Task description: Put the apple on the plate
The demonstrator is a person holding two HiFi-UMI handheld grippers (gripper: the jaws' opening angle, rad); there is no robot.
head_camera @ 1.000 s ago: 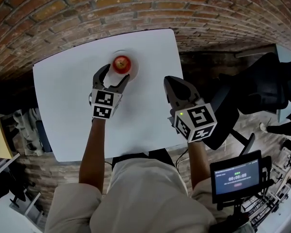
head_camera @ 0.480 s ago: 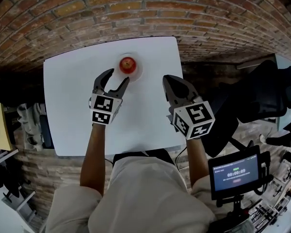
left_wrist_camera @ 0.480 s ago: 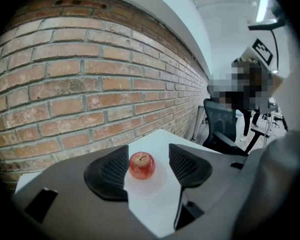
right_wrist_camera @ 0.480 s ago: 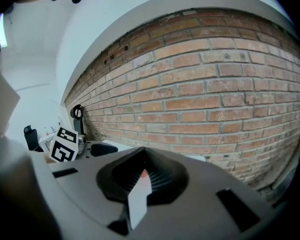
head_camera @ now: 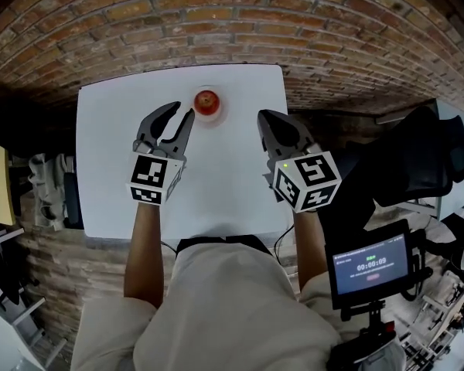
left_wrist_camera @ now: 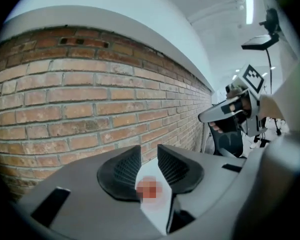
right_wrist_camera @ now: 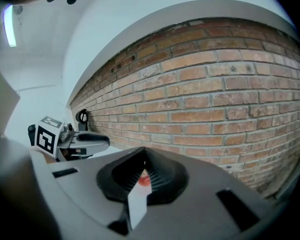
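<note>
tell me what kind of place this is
Probably a lab or workshop set up for recording: a plain white table against a bare brick wall, an office chair beside it, and a small screen on a stand showing a timer.

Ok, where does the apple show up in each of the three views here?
Head view: apple upper centre, on the plate near the table's far edge.
Left gripper view: apple low centre, blurred, beyond the closing, empty jaws.
Right gripper view: apple low centre, a red speck past the jaws.
Shared landmark: the brick wall behind the table.
</note>
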